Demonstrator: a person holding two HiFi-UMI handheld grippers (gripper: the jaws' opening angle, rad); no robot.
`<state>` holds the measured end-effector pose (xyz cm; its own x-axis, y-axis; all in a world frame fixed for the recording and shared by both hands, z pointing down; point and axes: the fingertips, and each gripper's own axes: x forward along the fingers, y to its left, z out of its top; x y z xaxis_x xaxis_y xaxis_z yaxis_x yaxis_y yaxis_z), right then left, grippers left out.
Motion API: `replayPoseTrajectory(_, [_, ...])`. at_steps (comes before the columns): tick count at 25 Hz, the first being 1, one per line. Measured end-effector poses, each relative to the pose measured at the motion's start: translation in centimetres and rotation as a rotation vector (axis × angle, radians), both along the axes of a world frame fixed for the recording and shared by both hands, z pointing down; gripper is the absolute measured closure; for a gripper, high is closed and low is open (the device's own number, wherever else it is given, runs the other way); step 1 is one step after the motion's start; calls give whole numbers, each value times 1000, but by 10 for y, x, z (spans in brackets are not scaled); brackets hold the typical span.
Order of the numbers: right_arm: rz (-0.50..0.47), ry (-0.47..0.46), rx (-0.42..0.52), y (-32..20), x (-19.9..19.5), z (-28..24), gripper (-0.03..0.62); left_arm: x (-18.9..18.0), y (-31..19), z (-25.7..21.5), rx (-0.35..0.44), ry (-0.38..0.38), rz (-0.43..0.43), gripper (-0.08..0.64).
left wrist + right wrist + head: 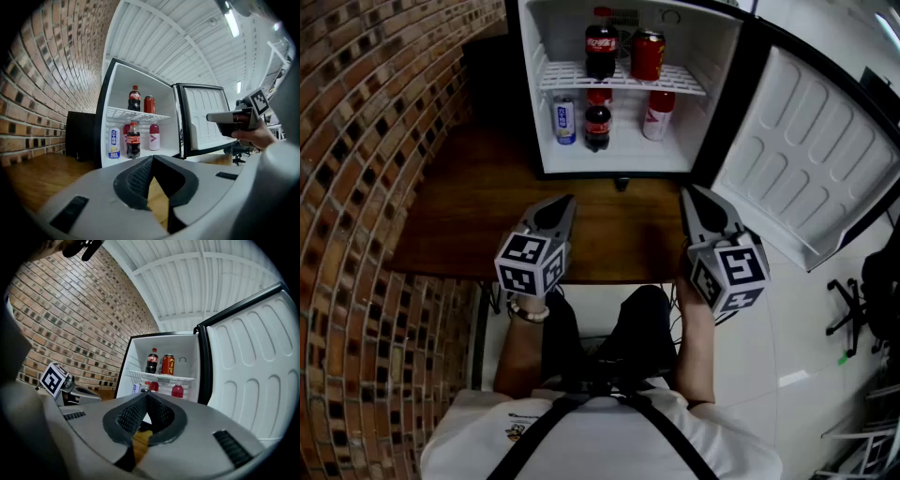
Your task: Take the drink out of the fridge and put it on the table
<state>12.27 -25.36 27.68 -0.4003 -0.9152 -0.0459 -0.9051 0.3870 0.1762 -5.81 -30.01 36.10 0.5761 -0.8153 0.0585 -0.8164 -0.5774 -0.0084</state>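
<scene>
Overall, an early stage of the task is shown, read from left to right. A brick wall [366,141] is seen to the left of the left gripper [563,201], which is held level over the near part of the table [459,216]. Its fingers [138,180] are brought together at the tips and nothing is enclosed between them.

Ahead of both pairs of fingers, well apart from them, the fridge [717,66] is stood on the table. On its wire shelf [572,75] a cola bottle [601,49] and, just to its right, a red can [648,54] are kept. Beneath the shelf a blue-and-white can [565,120], a small cola bottle [597,127] and a pink bottle [658,114] are lined up.

The right gripper [687,191] is likewise held level, its fingers [131,416] closed tip to tip on nothing. To the right of these fingers the door [806,159] is swung wide open.

Progress is judged as slight: the fridge is open, but no drink is touched. Which drink is meant cannot be told. Still to be done are the opening of one pair of fingers, the reach, the grasp, the withdrawal and the setting down on the table.
</scene>
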Motion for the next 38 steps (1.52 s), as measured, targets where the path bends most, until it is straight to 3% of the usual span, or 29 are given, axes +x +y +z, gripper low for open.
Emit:
replayPoseTrajectory(22, [9, -17, 3, 0, 5, 3, 575, 1, -6, -6, 26, -23, -7, 560])
replayPoseTrajectory(31, [24, -35, -1, -3, 18, 3, 575, 6, -42, -69, 134, -3, 6, 560])
replayPoseTrajectory(33, [26, -39, -1, -4, 21, 3, 575, 12, -49, -83, 150, -5, 23, 483])
replayPoseTrajectory(36, [27, -46, -1, -5, 24, 4, 575, 21, -59, -106, 183, -28, 38, 467])
replayPoseTrajectory(38, [27, -49, 0, -6, 26, 4, 575, 27, -67, -123, 206, -42, 43, 377])
